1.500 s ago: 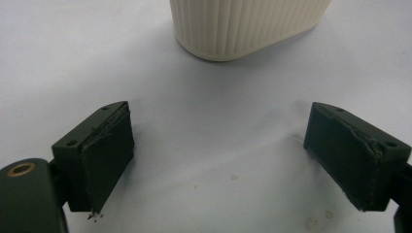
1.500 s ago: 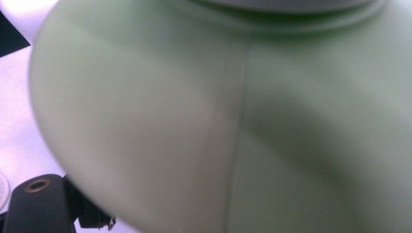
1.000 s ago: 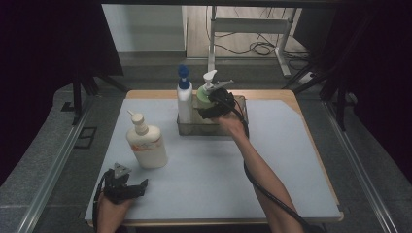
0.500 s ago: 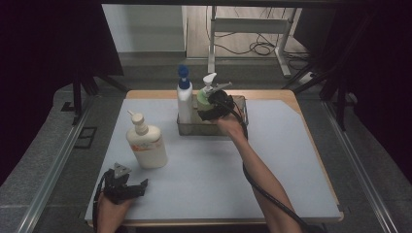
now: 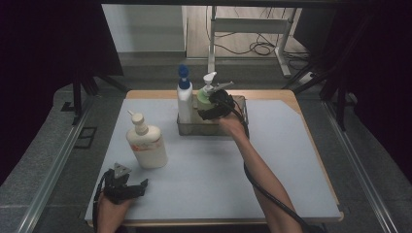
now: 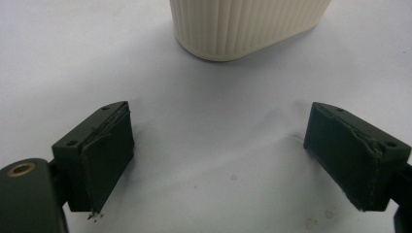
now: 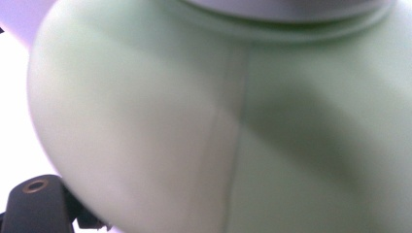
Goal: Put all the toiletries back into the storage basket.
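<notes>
Here, a pale mat (image 5: 204, 170) across the table, and on its far middle a clear tray (image 5: 210, 129) carrying two upright bottles side by side: a tall white bottle (image 5: 184, 104) with a blue cap, and just to its right a green pump bottle (image 5: 204, 100) with a white pump head. Nearer and to the left, well apart from the tray, a cream lotion bottle (image 5: 146, 144) standing upright on the mat.

Pressed against the green pump bottle (image 7: 218, 126) from the near right: the right gripper (image 5: 212, 109), so close that the rounded green wall crowds the right gripper view. Grip there hard to judge — cannot tell whether clenched on the bottle or loose around it, jaw tips hidden behind the body. Long axis of that bottle vertical, so probably a straight lift up and out of the tray.

Down at the near left corner: the left gripper (image 5: 127, 188), resting low on the mat, jaws spread wide and holding nothing (image 6: 218, 160), the ribbed base of the lotion bottle (image 6: 250, 24) just ahead. Far from the tray; right hand clearly the nearer one.
</notes>
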### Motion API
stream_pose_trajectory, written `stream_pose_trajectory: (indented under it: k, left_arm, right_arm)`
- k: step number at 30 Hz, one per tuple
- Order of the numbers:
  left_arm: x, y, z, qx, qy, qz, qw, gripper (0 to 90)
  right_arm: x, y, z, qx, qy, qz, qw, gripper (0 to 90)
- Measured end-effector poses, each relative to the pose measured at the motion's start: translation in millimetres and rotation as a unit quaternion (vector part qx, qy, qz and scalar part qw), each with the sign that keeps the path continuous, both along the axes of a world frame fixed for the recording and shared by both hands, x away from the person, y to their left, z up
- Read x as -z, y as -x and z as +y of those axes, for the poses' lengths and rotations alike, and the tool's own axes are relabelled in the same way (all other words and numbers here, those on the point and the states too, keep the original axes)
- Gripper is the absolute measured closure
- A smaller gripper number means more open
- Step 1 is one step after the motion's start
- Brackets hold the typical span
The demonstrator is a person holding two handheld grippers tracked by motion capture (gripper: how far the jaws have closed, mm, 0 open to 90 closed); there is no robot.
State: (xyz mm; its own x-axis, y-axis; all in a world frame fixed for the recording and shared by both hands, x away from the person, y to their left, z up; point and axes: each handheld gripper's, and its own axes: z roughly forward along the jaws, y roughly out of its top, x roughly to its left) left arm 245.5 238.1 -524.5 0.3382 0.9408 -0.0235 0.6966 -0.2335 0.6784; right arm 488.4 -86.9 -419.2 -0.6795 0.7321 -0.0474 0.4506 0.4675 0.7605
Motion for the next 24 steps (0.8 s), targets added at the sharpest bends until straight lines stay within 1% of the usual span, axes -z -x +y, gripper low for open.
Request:
stream_pose_trajectory:
  k: [3, 5, 8, 9, 14, 24]
  left_arm:
    - [0.0, 0.0, 0.0, 0.000, 0.000, 0.000, 1.0000, 10.6]
    - [0.1, 0.1, -0.1, 0.000, 0.001, 0.000, 1.0000, 10.6]
    - [0.0, 0.0, 0.0, 0.000, 0.000, 0.000, 1.0000, 10.6]
    - [0.0, 0.0, 0.0, 0.000, 0.000, 0.000, 1.0000, 10.6]
    - [0.0, 0.0, 0.0, 0.000, 0.000, 0.000, 1.0000, 10.6]
    - [0.0, 0.0, 0.0, 0.000, 0.000, 0.000, 1.0000, 10.6]
  right_arm:
    - [1.5, -0.9, -1.6, 0.002, -0.008, 0.002, 1.0000, 10.6]
    - [2.9, -2.0, -3.5, 0.001, -0.010, 0.004, 0.9999, 8.6]
    - [4.8, -3.4, -6.3, -0.005, -0.024, 0.006, 0.9997, 5.2]
    - [5.0, -3.5, -7.1, -0.009, -0.025, 0.006, 0.9996, 4.6]
    - [3.8, -1.6, -6.8, -0.015, -0.025, 0.004, 0.9996, 2.0]
    - [0.3, 3.9, -14.2, -0.018, -0.031, -0.005, 0.9993, 1.8]
